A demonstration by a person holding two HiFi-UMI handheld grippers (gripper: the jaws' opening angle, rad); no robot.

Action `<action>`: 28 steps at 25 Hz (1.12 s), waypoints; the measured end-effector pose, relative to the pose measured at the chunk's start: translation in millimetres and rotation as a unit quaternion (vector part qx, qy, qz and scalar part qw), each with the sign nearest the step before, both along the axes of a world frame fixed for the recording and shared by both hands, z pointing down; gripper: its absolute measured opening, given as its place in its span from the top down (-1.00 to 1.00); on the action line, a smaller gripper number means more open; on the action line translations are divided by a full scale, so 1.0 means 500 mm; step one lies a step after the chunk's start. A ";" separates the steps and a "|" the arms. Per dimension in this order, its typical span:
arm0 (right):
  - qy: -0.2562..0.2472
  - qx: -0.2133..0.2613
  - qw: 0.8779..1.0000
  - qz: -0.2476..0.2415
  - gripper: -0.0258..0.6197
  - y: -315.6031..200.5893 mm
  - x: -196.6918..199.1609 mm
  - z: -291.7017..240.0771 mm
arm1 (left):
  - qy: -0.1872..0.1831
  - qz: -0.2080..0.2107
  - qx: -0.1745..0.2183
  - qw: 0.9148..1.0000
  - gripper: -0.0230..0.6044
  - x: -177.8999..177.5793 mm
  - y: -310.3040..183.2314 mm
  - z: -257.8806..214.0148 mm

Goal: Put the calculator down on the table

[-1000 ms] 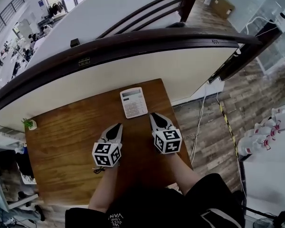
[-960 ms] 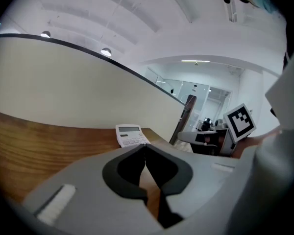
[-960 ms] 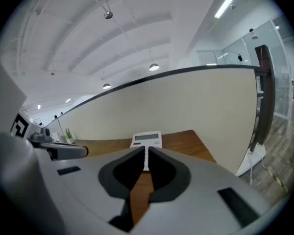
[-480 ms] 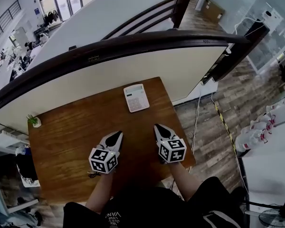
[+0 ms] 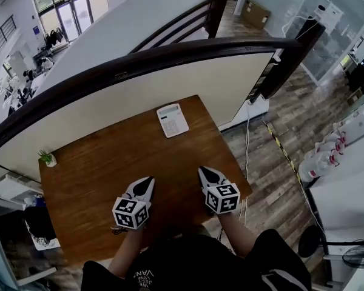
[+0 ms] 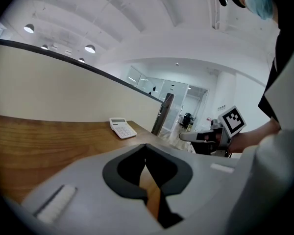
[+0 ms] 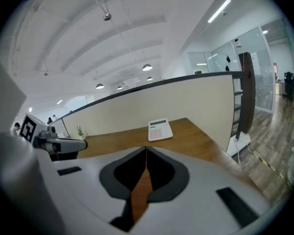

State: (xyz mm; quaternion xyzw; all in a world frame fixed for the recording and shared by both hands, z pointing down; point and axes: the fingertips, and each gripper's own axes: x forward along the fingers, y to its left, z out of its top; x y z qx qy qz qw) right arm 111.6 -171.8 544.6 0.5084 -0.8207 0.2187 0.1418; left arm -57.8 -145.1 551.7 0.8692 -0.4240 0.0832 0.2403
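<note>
L gripper (image 5: 148,179) & R gripper (image 5: 202,170) sit further back vs earlier, L shut, R just closing, both empty; calculator (image 5: 172,120) lies, seemingly flat, on table (image 5: 91,162) well ahead of fingertips (image 5: 205,174).

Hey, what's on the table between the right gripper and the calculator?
Nothing: only bare wooden table lies between the right gripper and the calculator, as the head view shows.

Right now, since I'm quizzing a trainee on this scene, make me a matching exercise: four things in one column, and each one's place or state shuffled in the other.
1 calculator
2 potted plant
3 left gripper
4 right gripper

a shut, over the near right corner of the table
b lying flat at the table's far edge, untouched
c at the table's far left corner
d shut, over the table's near middle

Pairs: 1-b; 2-c; 3-d; 4-a
</note>
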 end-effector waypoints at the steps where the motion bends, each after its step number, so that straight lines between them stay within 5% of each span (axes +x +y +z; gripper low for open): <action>1: 0.000 0.001 1.000 0.003 0.87 0.013 -0.002 -0.002 | -0.001 0.004 0.000 1.000 0.89 -0.002 0.010 -0.001; 28: -0.005 -0.013 0.998 0.055 0.88 0.252 -0.049 0.026 | 0.008 0.100 -0.003 0.995 0.89 0.000 0.187 0.008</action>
